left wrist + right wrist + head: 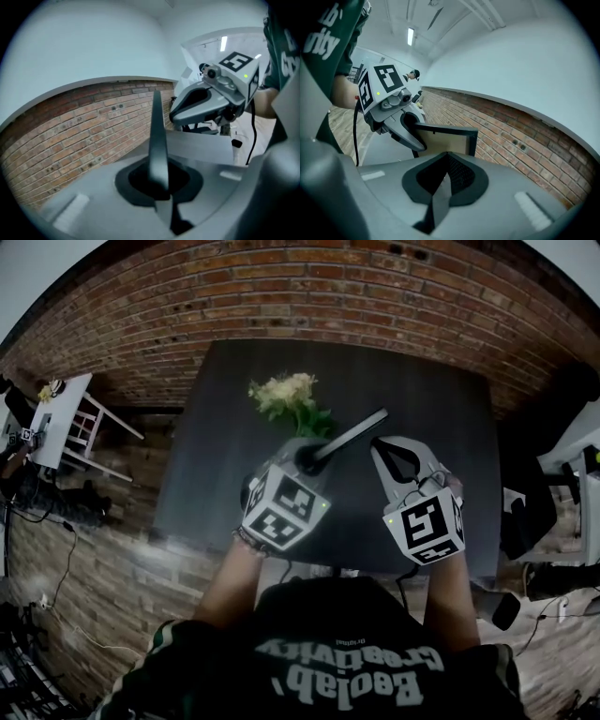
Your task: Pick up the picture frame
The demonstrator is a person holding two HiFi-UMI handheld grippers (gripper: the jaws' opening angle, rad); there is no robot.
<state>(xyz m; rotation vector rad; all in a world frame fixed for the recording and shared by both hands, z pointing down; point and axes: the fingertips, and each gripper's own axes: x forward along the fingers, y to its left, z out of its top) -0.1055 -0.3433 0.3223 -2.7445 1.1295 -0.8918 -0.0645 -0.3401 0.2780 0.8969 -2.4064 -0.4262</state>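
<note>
Nearest, at the bottom of the head view, the person's dark shirt (347, 671) carries pale lettering, upside down there. It appears to read "Creativity" over "Beolab"; the smaller line above is not legible.

The left gripper (309, 460) is clamped on the picture frame (352, 435), which is held in the air over the table (431, 409) at centre frame. In its own view the frame stands between the pads as a thin upright blade.

The right gripper (380, 444) has its jaws drawn together at the frame's lower edge. Whether they nip any part of it cannot be made out.

The frame is seen edge-on from above, its long axis running from lower left to upper right. The right gripper view shows a black border round a plain beige panel, with no writing.

Beyond, pale flowers (286, 395) stand on the table. A brick wall (309, 287) spans the top.
</note>
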